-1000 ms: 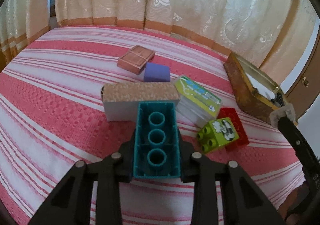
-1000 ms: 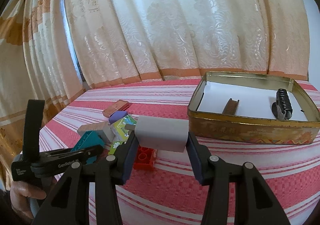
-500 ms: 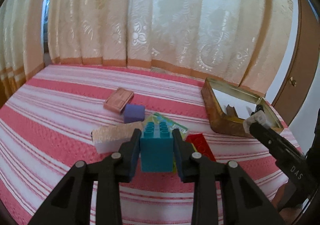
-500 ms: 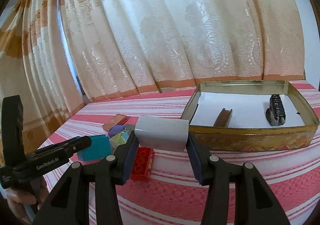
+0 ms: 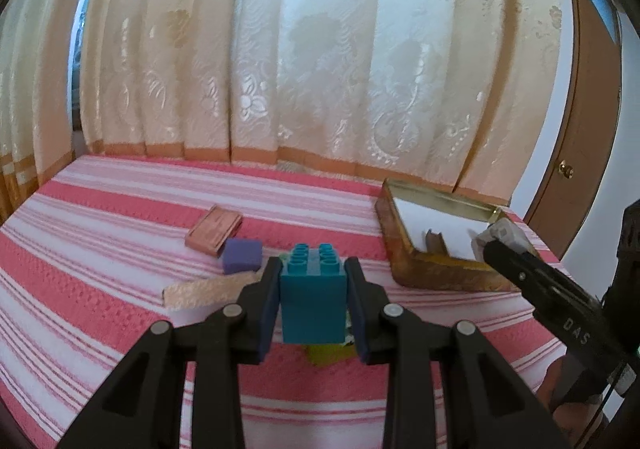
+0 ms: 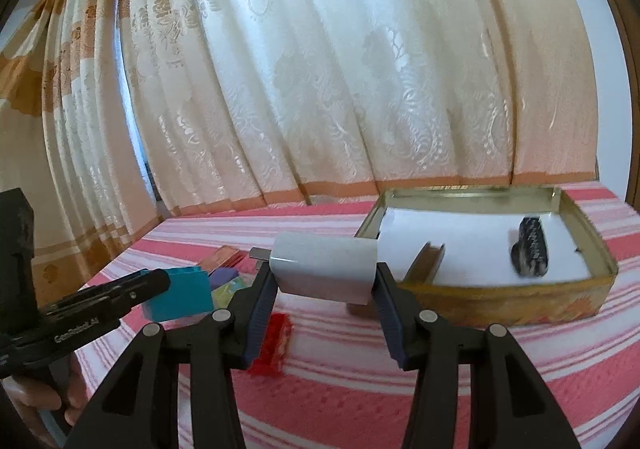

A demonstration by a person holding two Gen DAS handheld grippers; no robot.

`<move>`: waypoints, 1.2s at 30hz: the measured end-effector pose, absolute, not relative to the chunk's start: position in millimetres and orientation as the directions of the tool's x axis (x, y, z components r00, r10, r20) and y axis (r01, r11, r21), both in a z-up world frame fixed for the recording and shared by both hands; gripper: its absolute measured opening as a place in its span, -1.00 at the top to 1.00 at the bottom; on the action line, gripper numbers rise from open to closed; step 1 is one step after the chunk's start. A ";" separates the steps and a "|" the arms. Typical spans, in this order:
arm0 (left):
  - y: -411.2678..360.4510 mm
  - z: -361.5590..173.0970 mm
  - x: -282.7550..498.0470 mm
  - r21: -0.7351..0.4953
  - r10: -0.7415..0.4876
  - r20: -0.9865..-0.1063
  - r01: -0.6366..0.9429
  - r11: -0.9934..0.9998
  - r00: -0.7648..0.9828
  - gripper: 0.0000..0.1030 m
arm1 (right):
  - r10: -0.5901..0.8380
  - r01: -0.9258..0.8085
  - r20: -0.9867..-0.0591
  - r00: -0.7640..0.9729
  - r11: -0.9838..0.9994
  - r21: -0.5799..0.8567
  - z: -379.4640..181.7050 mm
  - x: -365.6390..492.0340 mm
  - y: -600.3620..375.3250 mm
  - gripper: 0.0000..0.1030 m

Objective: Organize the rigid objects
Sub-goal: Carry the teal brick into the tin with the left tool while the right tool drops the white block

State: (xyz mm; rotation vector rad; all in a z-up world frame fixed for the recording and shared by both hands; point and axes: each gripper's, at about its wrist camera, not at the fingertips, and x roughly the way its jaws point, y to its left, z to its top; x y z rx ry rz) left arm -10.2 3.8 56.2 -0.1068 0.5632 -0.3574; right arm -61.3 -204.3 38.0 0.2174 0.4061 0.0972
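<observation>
A cream lace curtain [image 5: 320,69] hangs along the far edge of the bed [image 5: 100,249], whose red and white striped cover carries everything; a wooden door [image 5: 580,149] stands past the bed's right corner. The gold tin box [image 6: 520,301] is the landmark: it sits open at the right end of the bed, lined in white, with a dark patterned object [image 6: 530,251] and a small brown piece [image 6: 430,257] lying inside, well apart from each other. Left of the tin lies a cluster of loose things: a long speckled beige block [image 5: 208,289], a copper-coloured flat case [image 5: 214,231] touching a purple block [image 5: 241,255] farther back, a red brick [image 6: 274,341] nearest the tin, and a yellow-green piece [image 5: 326,355] partly hidden under the left tool. The striped cover between the cluster and the tin is bare, as is the wide near strip of bed. The right tool [image 6: 324,281] is clamped on a white charger block [image 6: 324,269], held above the cover just left of the tin's near corner. The left tool [image 5: 314,301] is closed tight on a teal building brick [image 5: 313,301], studs up, lifted over the cluster, well left of the tin
</observation>
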 end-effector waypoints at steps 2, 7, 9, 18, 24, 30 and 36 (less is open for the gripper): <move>-3.4 61.5 -8.2 -0.197 -0.368 -0.493 0.311 0.930 0.788 0.42 | 0.117 -0.038 -0.366 0.923 0.975 0.217 43.8 -59.0 -212.8 0.01; -23.3 73.1 -2.1 -0.196 -0.392 -0.468 0.339 0.920 0.792 0.42 | 0.067 0.003 -0.339 0.938 0.979 0.203 53.5 -50.7 -234.7 0.01; -34.2 77.9 0.5 -0.189 -0.403 -0.460 0.357 0.915 0.791 0.42 | 0.047 0.025 -0.339 0.940 0.979 0.204 54.0 -45.8 -246.0 0.01; -91.6 86.4 15.6 -0.189 -0.475 -0.450 0.439 0.878 0.757 0.42 | -0.052 0.140 -0.350 0.935 0.963 0.231 50.8 -34.1 -298.1 0.01; -134.4 82.4 29.5 -0.185 -0.506 -0.454 0.479 0.858 0.733 0.42 | -0.108 0.209 -0.359 0.927 0.944 0.255 47.8 -26.6 -332.1 0.01; -166.9 73.3 41.7 -0.181 -0.517 -0.473 0.495 0.850 0.714 0.42 | -0.164 0.267 -0.381 0.910 0.935 0.234 41.9 -19.5 -356.3 0.00; -196.5 65.1 51.0 -0.137 -0.501 -0.483 0.504 0.853 0.718 0.42 | -0.246 0.329 -0.397 0.884 0.931 0.156 35.4 -10.7 -371.0 0.00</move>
